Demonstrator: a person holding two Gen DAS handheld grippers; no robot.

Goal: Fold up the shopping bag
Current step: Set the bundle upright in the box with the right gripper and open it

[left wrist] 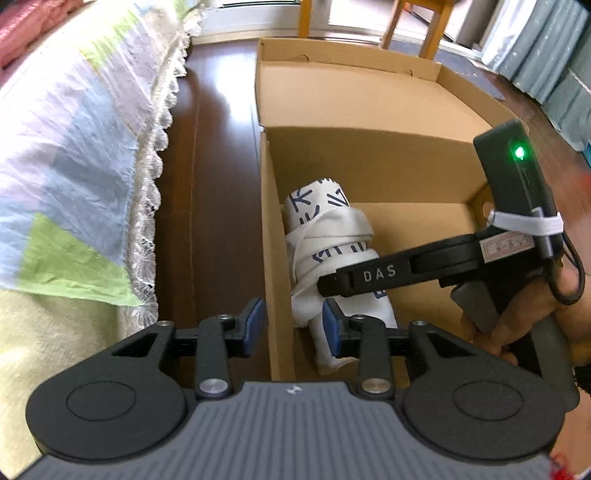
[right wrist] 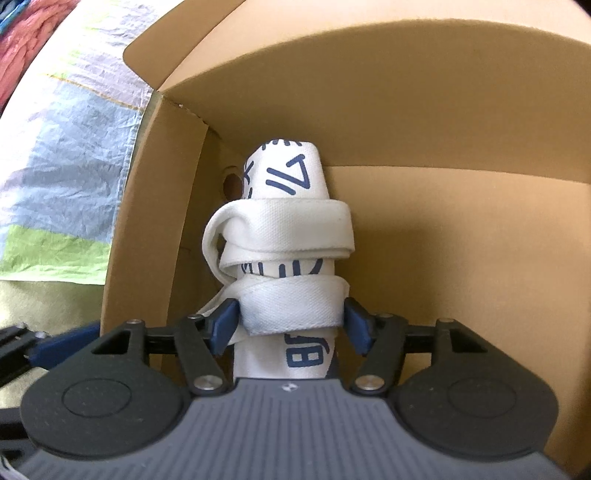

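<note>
The white shopping bag with blue print is rolled into a tight bundle, its straps wound around it. It sits inside a cardboard box, against the left wall. My right gripper has a blue pad on each side of the bundle's lower part and grips it. In the left wrist view the bundle lies in the box, with the right gripper reaching in from the right. My left gripper is open and empty, its fingers straddling the box's left wall.
A bed with a pastel patchwork cover and lace edge lies left of the box. Dark wooden floor runs between them. Wooden chair legs stand beyond the box. Grey curtains hang at the right.
</note>
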